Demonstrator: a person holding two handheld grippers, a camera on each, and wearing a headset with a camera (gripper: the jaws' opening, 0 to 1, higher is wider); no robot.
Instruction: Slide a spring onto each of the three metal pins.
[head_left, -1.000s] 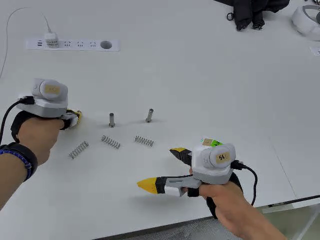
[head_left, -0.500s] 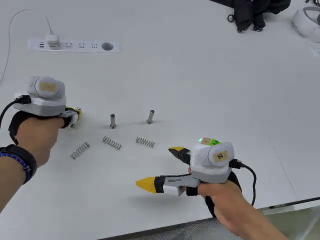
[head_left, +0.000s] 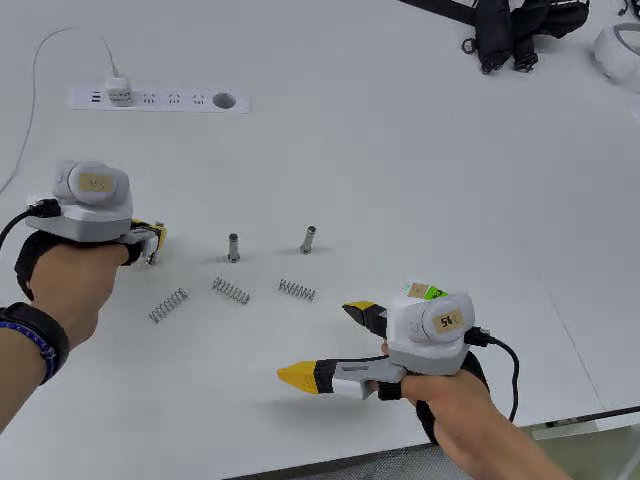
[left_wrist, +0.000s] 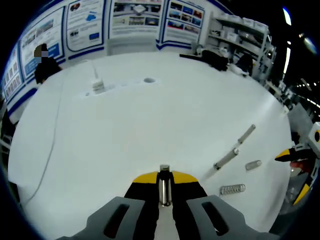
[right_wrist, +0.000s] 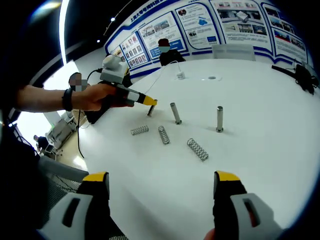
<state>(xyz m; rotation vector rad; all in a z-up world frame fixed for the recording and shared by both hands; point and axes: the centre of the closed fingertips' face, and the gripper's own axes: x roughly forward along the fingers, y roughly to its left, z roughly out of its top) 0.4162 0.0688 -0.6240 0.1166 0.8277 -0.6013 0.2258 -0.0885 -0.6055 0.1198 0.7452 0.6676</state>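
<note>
Bright even light, soft shadows, fisheye edge distortion.

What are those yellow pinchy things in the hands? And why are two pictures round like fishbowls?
Those are grippers, like big tweezers that a person squeezes by hand. The square picture comes from a camera on the person's head, looking down at the white table. Each round picture comes from a small camera riding on one gripper. The left gripper is pinching a metal pin. The right gripper is open and holds nothing. Two more pins stand on the table, and three springs lie near them. A power strip lies farther back.
</note>
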